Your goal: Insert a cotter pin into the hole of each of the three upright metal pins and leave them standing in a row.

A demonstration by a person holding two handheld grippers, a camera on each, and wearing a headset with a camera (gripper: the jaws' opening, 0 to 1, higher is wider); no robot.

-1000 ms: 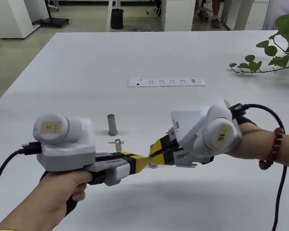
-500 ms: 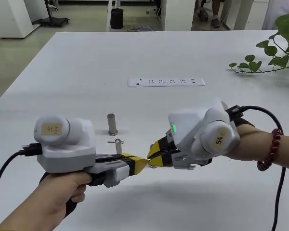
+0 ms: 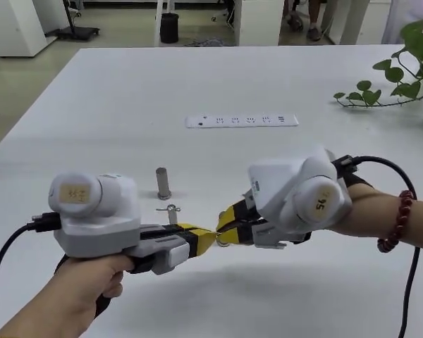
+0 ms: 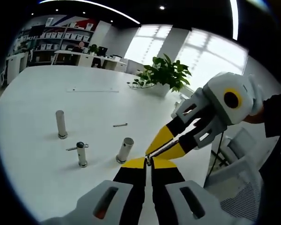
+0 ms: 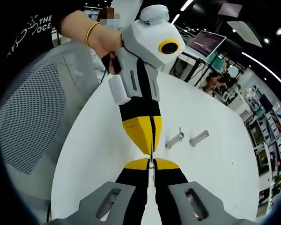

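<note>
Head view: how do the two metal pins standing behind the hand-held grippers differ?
The rear metal pin has nothing through it; the front metal pin carries a cotter pin across its top. The rear metal pin also looks taller and thicker than the front metal pin. Both stand upright on the white table.

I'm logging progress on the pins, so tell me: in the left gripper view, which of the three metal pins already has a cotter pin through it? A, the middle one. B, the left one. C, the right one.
A: the middle pin carries a cotter pin crosswise near its top, while the left pin and the right pin look bare.
</note>
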